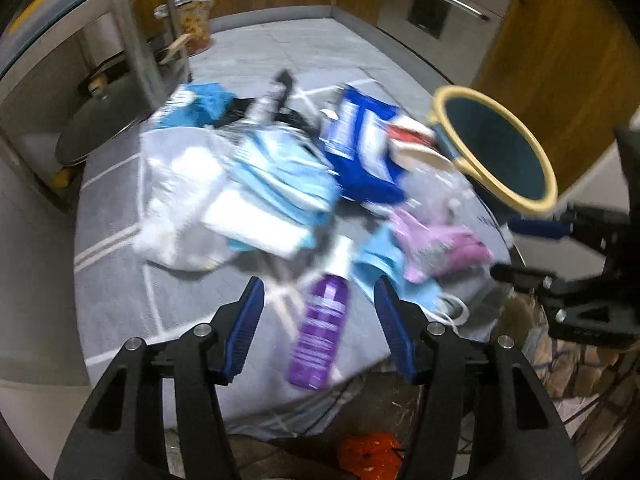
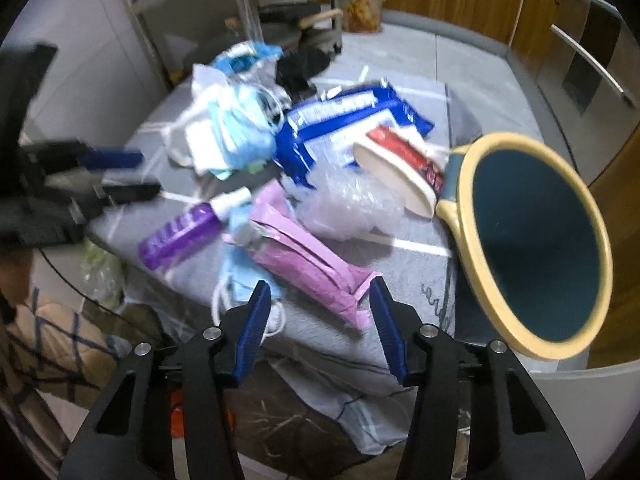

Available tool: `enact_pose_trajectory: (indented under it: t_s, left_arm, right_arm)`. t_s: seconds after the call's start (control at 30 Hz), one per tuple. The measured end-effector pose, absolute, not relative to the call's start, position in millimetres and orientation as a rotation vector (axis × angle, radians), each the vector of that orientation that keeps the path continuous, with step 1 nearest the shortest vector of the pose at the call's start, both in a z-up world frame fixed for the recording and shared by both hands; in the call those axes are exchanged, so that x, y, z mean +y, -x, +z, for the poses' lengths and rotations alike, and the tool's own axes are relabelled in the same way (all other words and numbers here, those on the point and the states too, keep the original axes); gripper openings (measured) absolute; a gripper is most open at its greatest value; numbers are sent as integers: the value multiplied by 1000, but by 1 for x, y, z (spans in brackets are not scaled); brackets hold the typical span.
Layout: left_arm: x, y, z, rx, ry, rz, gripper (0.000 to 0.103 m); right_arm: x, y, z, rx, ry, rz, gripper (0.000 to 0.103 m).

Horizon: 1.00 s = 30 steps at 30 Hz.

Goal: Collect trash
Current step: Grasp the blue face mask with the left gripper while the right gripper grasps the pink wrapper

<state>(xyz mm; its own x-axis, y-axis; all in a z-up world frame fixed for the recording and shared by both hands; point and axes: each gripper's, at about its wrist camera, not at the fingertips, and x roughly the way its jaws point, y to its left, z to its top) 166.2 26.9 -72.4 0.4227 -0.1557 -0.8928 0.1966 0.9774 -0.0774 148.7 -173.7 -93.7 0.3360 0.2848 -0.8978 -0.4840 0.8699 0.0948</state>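
Note:
A heap of trash lies on a round table under a grey cloth (image 1: 116, 280). A purple spray bottle (image 1: 320, 320) lies at the near edge, between the fingers of my open left gripper (image 1: 318, 300), which hovers above it. A pink wrapper (image 2: 308, 256) lies just ahead of my open, empty right gripper (image 2: 320, 300). The heap also holds a blue packet (image 2: 336, 120), blue face masks (image 1: 280, 176), a white bag (image 1: 176, 196), clear plastic (image 2: 352, 204) and a red and white box (image 2: 404, 160). A yellow-rimmed blue bin (image 2: 536, 244) stands tilted at the table's right edge.
A metal rack (image 1: 132, 32) with pans stands at the far left. Wooden cabinets (image 1: 560, 52) line the back and right. An orange bag (image 1: 368, 456) lies on the floor below the table. A checked cloth (image 2: 60, 340) lies at the left.

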Motion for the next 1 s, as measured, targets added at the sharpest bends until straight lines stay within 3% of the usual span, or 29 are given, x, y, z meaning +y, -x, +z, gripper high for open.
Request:
enact_pose_trajectory:
  t_s: [0.33, 0.47, 0.67, 0.73, 0.77, 0.8, 0.83, 1.0]
  left_arm:
    - [76, -219, -79, 1158, 221, -218, 57]
    - [58, -233, -88, 1172, 231, -248, 57]
    - [39, -247, -93, 1163, 193, -227, 55]
    - [39, -254, -100, 1186, 217, -204, 50]
    - [40, -257, -103, 1190, 238, -205, 38]
    - [41, -259, -107, 1193, 253, -214, 17]
    - [41, -259, -109, 1194, 255, -219, 8]
    - [49, -254, -104, 1151, 309, -222, 3]
  right_arm:
    - [-160, -159, -113, 1124, 262, 531, 52]
    - [-157, -160, -120, 1122, 288, 527, 36]
    - [-163, -159, -116, 1091, 259, 527, 21]
    - [-165, -158, -114, 1082, 253, 532, 19]
    - [-166, -158, -113, 1077, 246, 533, 15]
    - [-168, -157, -111, 1074, 237, 536, 14]
    - [-169, -157, -110, 1069, 232, 539, 13]
    - [-175, -155, -100, 1036, 194, 550, 10]
